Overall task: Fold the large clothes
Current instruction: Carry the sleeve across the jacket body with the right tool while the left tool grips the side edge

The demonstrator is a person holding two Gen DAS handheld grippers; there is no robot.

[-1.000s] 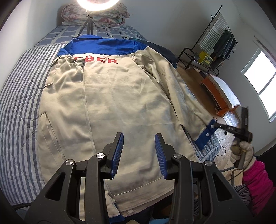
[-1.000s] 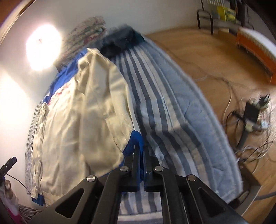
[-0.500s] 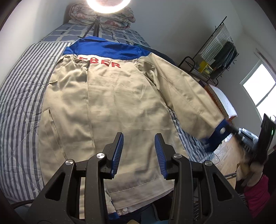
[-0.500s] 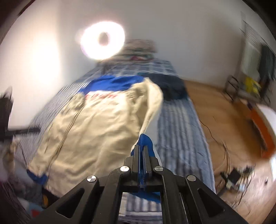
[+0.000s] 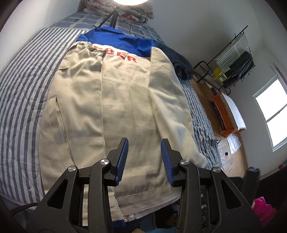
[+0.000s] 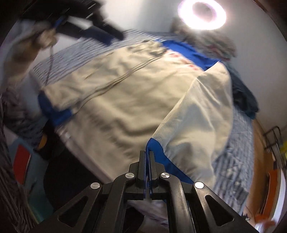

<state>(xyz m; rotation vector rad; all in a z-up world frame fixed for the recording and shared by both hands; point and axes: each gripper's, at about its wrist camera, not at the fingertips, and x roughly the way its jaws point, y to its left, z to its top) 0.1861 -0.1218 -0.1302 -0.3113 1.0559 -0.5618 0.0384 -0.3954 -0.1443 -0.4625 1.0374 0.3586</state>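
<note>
A beige jacket (image 5: 111, 100) with a blue yoke and red letters lies flat on the striped bed (image 5: 19, 100). My left gripper (image 5: 144, 141) hovers open above the jacket near its hem, and nothing sits between its blue pads. In the right wrist view my right gripper (image 6: 147, 154) is shut on the blue cuff (image 6: 158, 154) of the jacket's right sleeve (image 6: 200, 114). That sleeve is lifted and drawn in over the jacket's body (image 6: 116, 100). The left gripper (image 6: 100, 34) and a gloved hand (image 6: 37, 41) show blurred at the upper left.
A ring light on a tripod (image 5: 112, 19) and folded quilts (image 5: 136, 12) stand at the bed's head. A dark blue garment (image 5: 181, 64) lies by the jacket's right shoulder. To the right are wood floor with cables (image 5: 231, 157), an orange box (image 5: 224, 111) and a clothes rack (image 5: 233, 59).
My right gripper swung the cuff from beyond the bed's right edge in over the jacket, so the sleeve now drapes along the body's right side. The left gripper only shifted and rolled slightly.
</note>
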